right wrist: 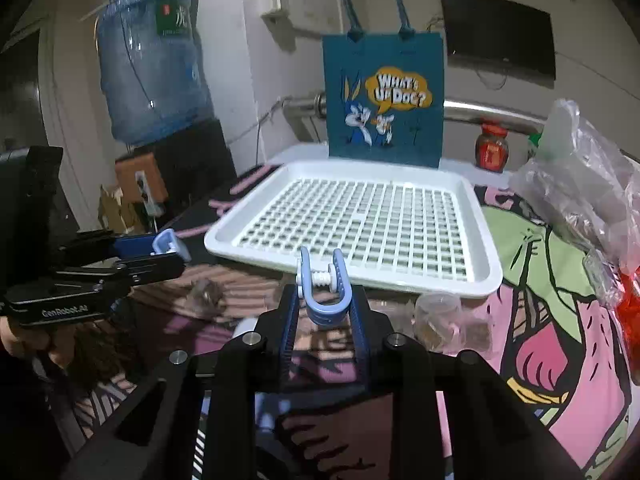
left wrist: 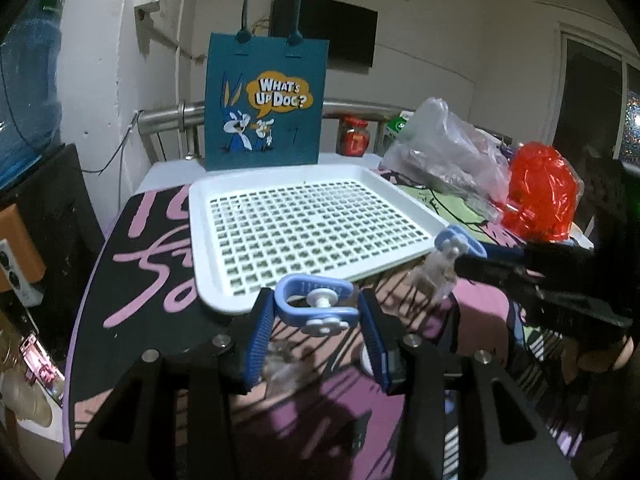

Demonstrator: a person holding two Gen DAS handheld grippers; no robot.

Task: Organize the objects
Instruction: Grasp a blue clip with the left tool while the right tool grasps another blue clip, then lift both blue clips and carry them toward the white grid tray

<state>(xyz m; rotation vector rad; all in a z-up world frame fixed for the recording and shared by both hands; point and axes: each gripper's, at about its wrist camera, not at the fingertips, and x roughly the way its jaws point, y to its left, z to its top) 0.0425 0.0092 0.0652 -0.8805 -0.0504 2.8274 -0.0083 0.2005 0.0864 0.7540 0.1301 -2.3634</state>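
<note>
Each claw, the left gripper [left wrist: 316,320] and right gripper [right wrist: 324,300], is clamped on one of two light-blue U-shaped plastic clips [left wrist: 314,306], held just short of the single empty white perforated plastic tray [left wrist: 224,292], and either might twist loose if squeezed off-centre.

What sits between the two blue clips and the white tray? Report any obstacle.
Nothing visible does. The left gripper holds one blue clip right at the white tray's near rim, and the right gripper holds the other clip just short of it. The tray's grid is bare; the blue bag stands behind it.
</note>
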